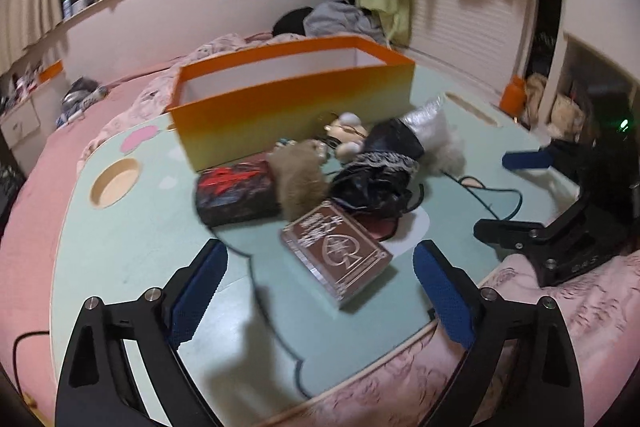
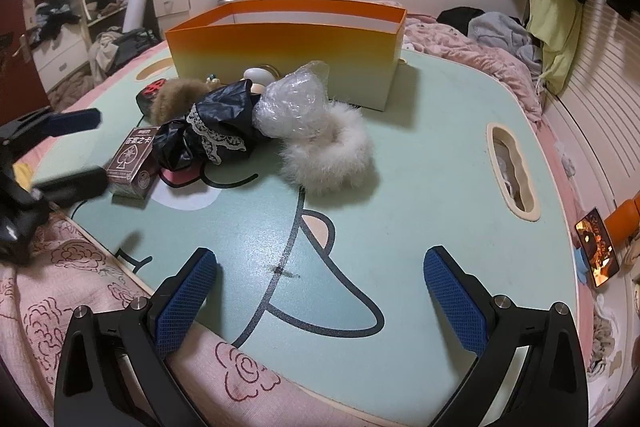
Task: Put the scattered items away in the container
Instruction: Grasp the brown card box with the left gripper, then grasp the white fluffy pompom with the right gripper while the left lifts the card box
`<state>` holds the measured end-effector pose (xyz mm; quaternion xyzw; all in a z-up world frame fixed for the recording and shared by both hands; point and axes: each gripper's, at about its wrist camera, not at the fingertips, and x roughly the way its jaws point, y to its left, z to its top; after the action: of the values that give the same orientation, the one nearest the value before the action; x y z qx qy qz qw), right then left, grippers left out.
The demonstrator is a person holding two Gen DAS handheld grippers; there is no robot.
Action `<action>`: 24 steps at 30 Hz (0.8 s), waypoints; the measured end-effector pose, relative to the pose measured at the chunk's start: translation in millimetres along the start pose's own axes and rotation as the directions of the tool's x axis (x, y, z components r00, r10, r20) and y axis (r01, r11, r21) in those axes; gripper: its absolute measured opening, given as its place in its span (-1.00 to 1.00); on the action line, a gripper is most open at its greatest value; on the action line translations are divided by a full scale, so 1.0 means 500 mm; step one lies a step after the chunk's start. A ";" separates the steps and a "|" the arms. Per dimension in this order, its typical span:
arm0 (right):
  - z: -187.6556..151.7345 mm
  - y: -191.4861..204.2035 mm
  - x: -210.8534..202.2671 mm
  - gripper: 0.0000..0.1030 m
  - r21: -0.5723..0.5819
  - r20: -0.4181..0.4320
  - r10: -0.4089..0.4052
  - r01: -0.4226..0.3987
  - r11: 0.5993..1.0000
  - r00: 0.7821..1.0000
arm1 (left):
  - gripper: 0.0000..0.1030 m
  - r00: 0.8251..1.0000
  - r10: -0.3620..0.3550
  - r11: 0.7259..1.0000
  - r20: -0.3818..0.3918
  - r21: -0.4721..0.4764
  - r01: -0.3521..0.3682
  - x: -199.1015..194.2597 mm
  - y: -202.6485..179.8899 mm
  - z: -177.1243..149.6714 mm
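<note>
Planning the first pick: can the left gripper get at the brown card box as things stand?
Probably yes. The left gripper is open, and the brown card box lies just ahead of its fingers, at the near edge of the pile with nothing on top.

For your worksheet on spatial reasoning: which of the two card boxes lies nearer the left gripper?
The brown spade-marked card box, lying just ahead of the left gripper; the black-and-red card box lies farther, by the orange container.

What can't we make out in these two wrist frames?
- Orange container floor: its near wall hides it in both views, contents unknown.
- Small trinkets by the container: too small and blurred in the left wrist view; the black bag covers them in the right.
- Red-and-black box: smeared in the left view, mostly hidden behind the brown fur piece in the right.
</note>
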<state>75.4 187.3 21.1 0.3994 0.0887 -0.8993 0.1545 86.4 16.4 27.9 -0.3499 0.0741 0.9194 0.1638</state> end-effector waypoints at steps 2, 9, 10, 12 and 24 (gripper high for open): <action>0.000 0.000 0.000 1.00 0.000 0.000 0.000 0.000 1.000 1.000 | 0.83 1.000 0.011 1.000 -0.005 0.013 -0.011 0.011 -0.005 0.007; 0.000 0.000 0.000 1.00 0.000 0.000 0.000 0.000 1.000 1.000 | 0.30 0.998 -0.018 1.000 -0.064 0.006 0.018 0.043 -0.005 0.005; 0.000 0.000 0.000 1.00 -0.001 0.000 -0.001 0.001 1.000 1.000 | 0.30 0.998 -0.024 1.000 -0.056 -0.001 0.024 0.039 -0.002 0.002; 0.000 0.000 0.000 1.00 0.000 -0.001 0.000 0.000 1.000 1.000 | 0.30 0.999 -0.038 0.999 -0.037 -0.024 0.038 0.025 0.008 -0.007; 0.017 -0.040 -0.017 0.80 0.075 0.046 0.041 -0.044 0.996 0.998 | 0.30 0.997 -0.036 0.998 0.064 -0.058 0.040 -0.041 0.029 -0.041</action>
<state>68.1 205.5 33.9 0.3868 0.0425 -0.9071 0.1602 108.3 -7.4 26.8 -0.3268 0.0351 0.9285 0.1729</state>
